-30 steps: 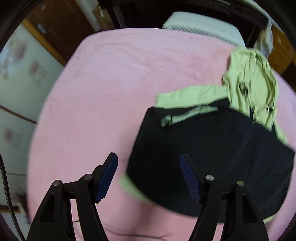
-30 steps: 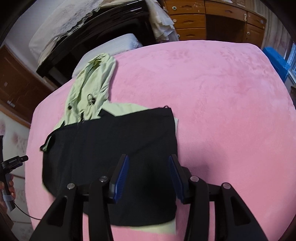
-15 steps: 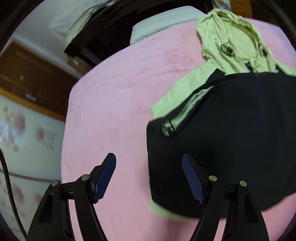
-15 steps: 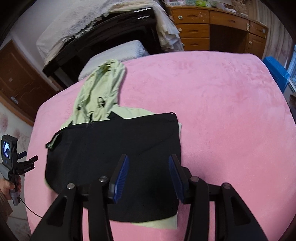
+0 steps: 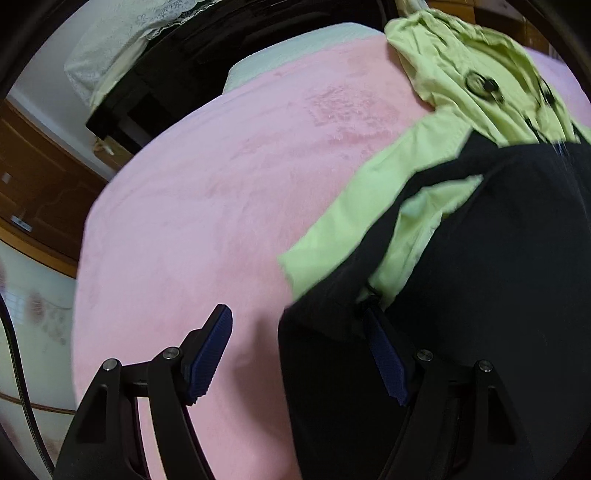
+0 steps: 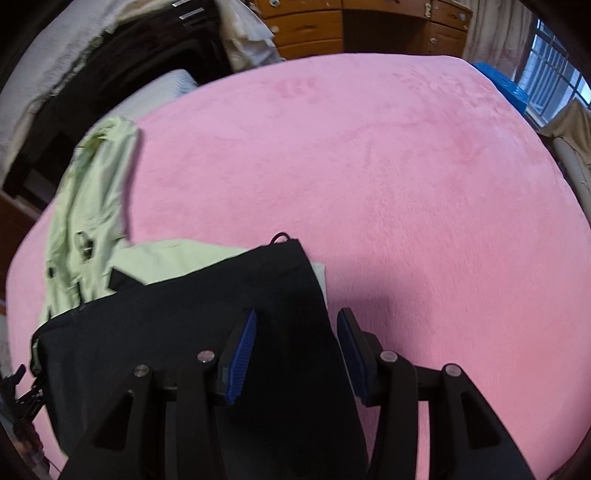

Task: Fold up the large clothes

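A black and lime-green hooded jacket (image 5: 480,258) lies partly folded on a pink blanket (image 5: 221,184); its green hood (image 5: 472,66) points away. My left gripper (image 5: 299,332) is open, straddling the jacket's left black edge, low over the fabric. In the right wrist view the jacket (image 6: 184,332) lies at lower left with its hood (image 6: 96,177) stretched up the left side. My right gripper (image 6: 295,332) is open over the jacket's right edge, with black cloth between its fingers.
The pink blanket (image 6: 369,184) covers a bed. A white pillow (image 5: 295,55) and dark headboard (image 5: 184,55) are at the far end. Wooden drawers (image 6: 332,26) stand behind. A blue object (image 6: 506,88) sits at the right bed edge.
Both grippers have moved forward and lower toward the jacket's side edges. The left one now reaches the black left edge; the right one now has cloth between its fingers.
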A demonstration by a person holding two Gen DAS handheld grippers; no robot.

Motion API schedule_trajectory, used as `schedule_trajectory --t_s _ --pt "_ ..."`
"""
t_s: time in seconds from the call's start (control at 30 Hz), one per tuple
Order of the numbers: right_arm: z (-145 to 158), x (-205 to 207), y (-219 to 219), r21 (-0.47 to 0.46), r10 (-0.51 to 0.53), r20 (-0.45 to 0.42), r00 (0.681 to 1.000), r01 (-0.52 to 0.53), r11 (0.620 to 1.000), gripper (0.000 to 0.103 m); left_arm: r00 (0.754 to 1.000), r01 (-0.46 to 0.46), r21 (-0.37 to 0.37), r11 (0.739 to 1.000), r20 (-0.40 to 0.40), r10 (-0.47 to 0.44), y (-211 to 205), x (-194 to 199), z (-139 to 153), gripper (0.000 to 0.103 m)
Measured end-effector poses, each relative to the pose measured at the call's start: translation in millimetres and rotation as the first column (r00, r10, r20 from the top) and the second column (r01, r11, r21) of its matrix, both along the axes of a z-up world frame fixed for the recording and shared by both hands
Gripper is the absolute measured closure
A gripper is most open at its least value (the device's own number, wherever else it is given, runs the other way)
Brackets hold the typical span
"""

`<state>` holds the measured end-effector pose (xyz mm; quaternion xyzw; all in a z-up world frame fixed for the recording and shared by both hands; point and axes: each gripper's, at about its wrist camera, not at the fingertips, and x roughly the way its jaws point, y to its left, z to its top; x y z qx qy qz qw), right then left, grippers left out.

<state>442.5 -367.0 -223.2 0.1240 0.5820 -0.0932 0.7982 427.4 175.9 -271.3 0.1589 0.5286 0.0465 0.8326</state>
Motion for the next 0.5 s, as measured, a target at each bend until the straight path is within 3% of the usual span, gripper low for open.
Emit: schedule_trajectory --t_s 0.07,0.13,0.23,0.27,0.33,0.4,0.5 --pt "-6 6 -1 0.014 -0.042 -0.014 0.999 0.042 0.999 0.057 1.000 -0.014 -0.057 0.998 0.018 0.015 6 9 1 0.032" --pt "-11 10 -1 0.029 -0.069 -0.035 0.997 0.070 0.997 0.057 0.999 -0.038 -0.138 0.990 0.031 0.042 14 18 7 0.040" --pt "-17 14 2 0.021 -0.075 -0.067 0.995 0.076 0.997 0.059 0.996 -0.080 -0.281 0.957 0.010 0.086 29 33 11 0.062" --pt "-18 15 4 0.016 -0.067 -0.070 0.995 0.068 0.998 0.062 0.996 -0.090 -0.324 0.942 -0.010 0.092 32 37 10 0.074" --pt "-19 16 9 -0.051 -0.041 -0.082 0.996 0.037 0.998 0.088 0.993 -0.121 -0.345 0.931 -0.048 0.111 38 44 6 0.082" --pt "-15 12 12 -0.085 -0.021 -0.061 0.998 0.016 0.996 0.094 0.993 -0.114 -0.335 0.935 -0.065 0.097 36 46 3 0.090" --pt "5 4 13 -0.102 -0.019 0.025 0.999 0.022 0.995 0.099 0.994 -0.107 -0.311 0.944 -0.037 0.101 33 39 9 0.092"
